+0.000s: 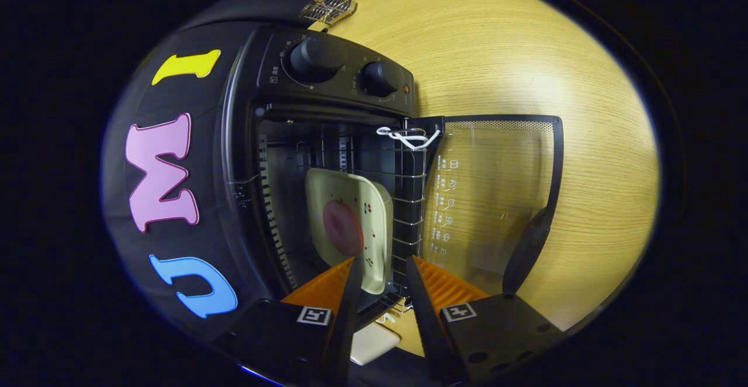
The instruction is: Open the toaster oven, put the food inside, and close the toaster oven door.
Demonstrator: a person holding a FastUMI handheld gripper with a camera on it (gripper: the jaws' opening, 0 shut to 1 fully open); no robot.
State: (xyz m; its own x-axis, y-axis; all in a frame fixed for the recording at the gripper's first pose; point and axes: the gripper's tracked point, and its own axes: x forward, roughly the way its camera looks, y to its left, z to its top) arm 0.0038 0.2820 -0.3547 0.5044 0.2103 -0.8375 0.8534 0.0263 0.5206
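Wood-grain table (526, 54) carries the open toaster oven (327, 141); hand-held gripper (380, 270) spread apart, empty, facing its plate (350, 223).

Ridged jaws, square coded tags, black mounts with screw holes

A plate (349, 229) sits inside the toaster oven (327, 159), door (497, 200) open.

1. The camera rides on the gripper (381, 270) and looks forward along its parted fingers.
2. It seems rolled sideways, very near the open toaster oven (327, 159), looking into its cavity.
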